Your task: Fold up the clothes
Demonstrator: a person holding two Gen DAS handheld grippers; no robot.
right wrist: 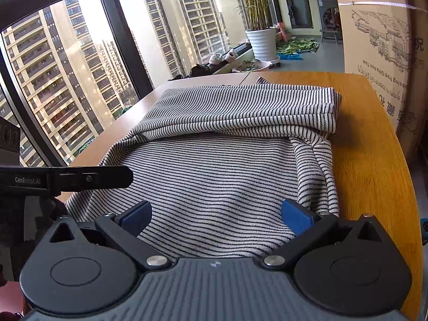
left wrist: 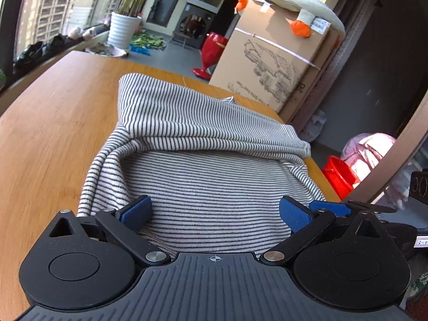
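Note:
A black-and-white striped garment lies partly folded on the wooden table, its far part doubled back over the near part. My left gripper is open, its blue pads spread over the garment's near edge, holding nothing. In the right wrist view the same garment fills the middle of the table. My right gripper is open over the garment's near edge and holds nothing. The other gripper shows at the left of that view, and the right gripper's tip shows at the right of the left wrist view.
A large cardboard box with a plush goose on top stands beyond the table's right side. A red bucket and a red stool stand on the floor. A potted plant and a big window are to the left.

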